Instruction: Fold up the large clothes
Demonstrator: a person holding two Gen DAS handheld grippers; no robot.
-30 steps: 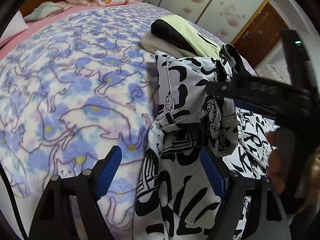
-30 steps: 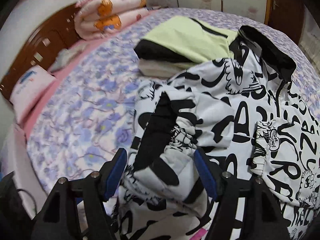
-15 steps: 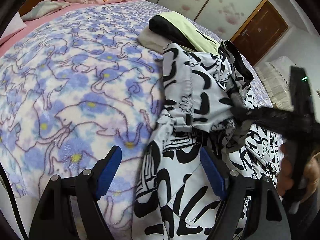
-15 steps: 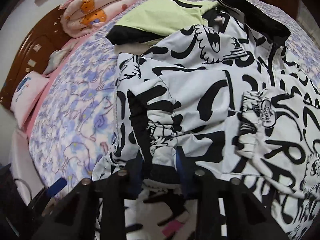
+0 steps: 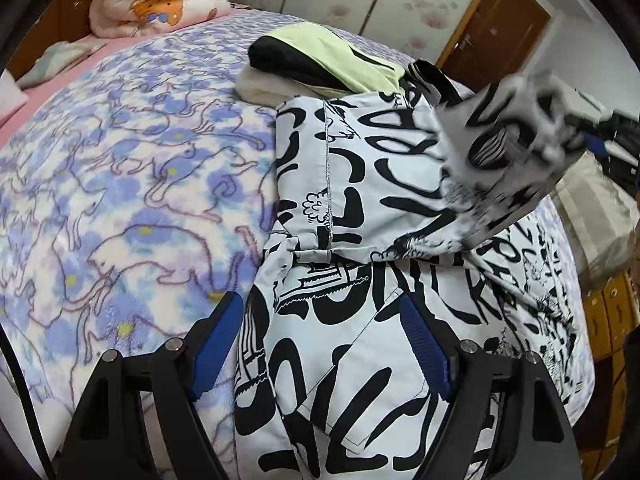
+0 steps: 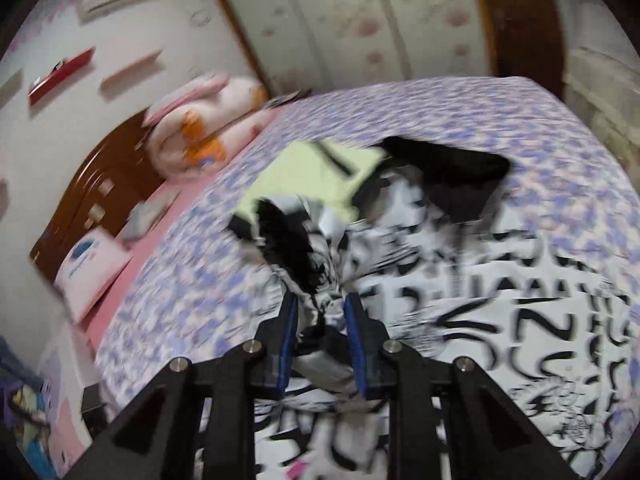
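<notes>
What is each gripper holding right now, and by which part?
The right gripper is shut on the printed jacket, pinching a bunched sleeve end. The left gripper is open, holding nothing.

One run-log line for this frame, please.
phase: sleeve fold | right claw: shut on jacket sleeve, lifted | left claw: open over jacket | bed

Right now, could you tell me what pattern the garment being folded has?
White jacket with bold black graffiti-style lettering and cartoons; clearest in the left wrist view.

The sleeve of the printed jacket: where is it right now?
In the left wrist view the sleeve is lifted at upper right above the jacket, held by the right gripper, near the folded green garment.
</notes>
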